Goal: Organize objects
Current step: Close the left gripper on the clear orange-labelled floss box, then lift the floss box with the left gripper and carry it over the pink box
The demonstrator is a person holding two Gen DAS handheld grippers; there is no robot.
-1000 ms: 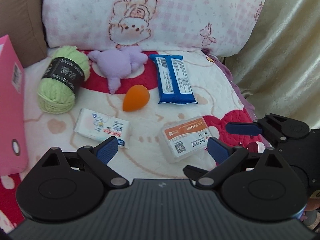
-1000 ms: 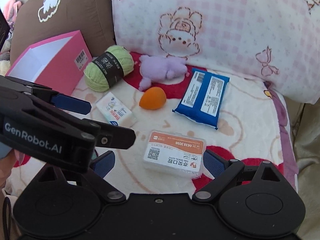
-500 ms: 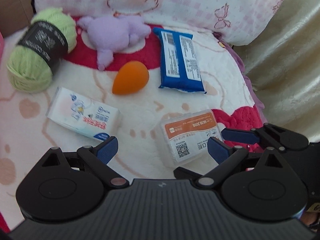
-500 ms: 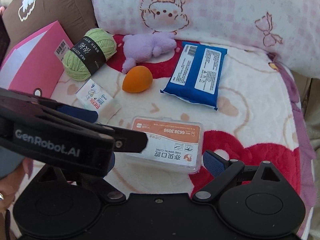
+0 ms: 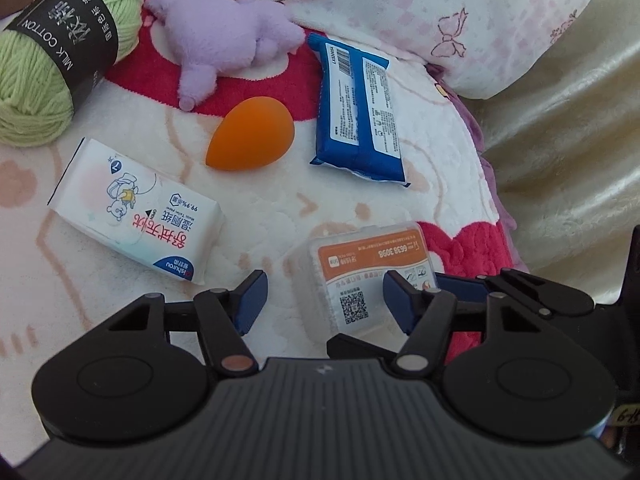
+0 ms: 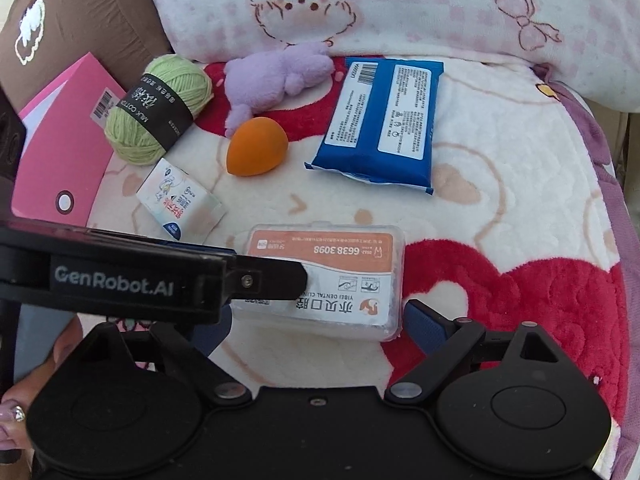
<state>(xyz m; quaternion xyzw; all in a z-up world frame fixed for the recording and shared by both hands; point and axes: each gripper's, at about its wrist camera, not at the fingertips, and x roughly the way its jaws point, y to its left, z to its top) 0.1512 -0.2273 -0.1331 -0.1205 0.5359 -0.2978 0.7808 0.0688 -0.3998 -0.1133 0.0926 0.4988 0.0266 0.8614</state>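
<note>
Clear floss-pick box point(image 5: 362, 280) with orange label, between the closing left gripper point(image 5: 324, 300); right gripper point(image 6: 316, 326) spread.

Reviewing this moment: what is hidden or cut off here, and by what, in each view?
- Right wrist view: the left gripper covers the near-left part of the clear plastic box, so contact there cannot be judged.
- Right wrist view: the pink bag is cut off by the left edge; its inside is unseen.
- Left wrist view: the green yarn is cut off by the picture's edge.
</note>
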